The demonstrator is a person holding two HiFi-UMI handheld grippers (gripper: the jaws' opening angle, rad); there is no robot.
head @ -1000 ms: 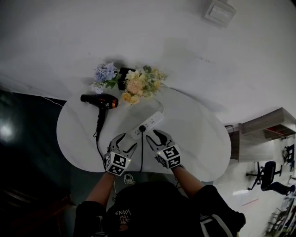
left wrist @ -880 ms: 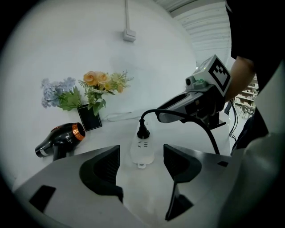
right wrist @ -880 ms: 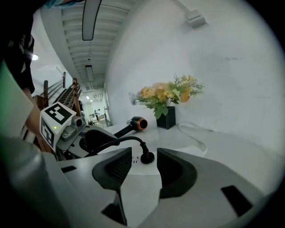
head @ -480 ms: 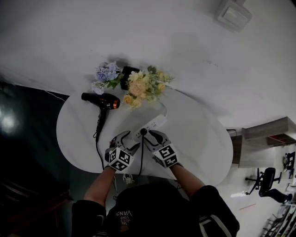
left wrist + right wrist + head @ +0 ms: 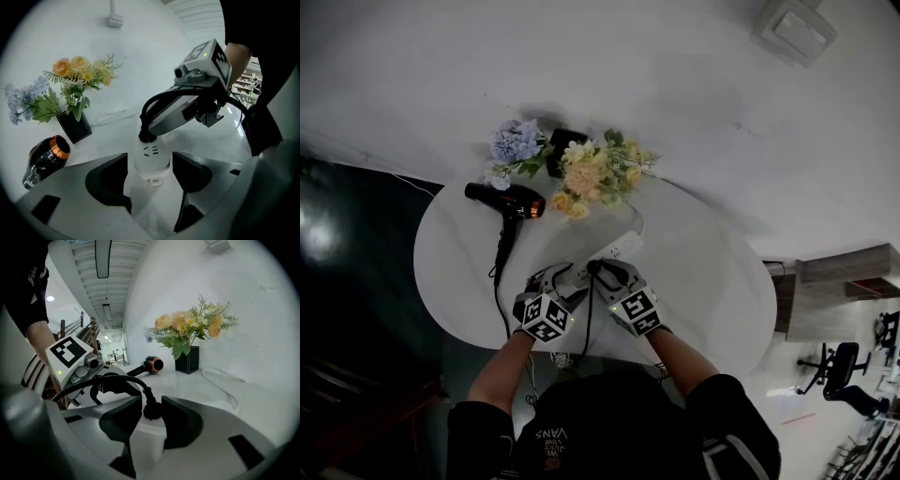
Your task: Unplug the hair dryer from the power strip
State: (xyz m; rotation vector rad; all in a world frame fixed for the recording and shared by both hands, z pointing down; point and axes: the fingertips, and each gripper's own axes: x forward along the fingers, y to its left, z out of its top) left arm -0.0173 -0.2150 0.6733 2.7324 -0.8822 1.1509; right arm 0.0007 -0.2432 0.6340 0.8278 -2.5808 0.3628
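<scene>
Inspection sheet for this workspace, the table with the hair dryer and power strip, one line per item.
Surface: white round table.
Job's things: hair dryer lying at the left; white power strip mid-table; black plug seated in it.
Clutter: flowers in a black vase at the back.
Grippers: left gripper open, jaws just opened wider, straddling the strip's end with gaps; right gripper jaws just closed onto the plug.
Cables: black cord runs from the dryer over the near edge; white cable curls behind the strip.
Surroundings: white wall with a wall box; office chair far right.
</scene>
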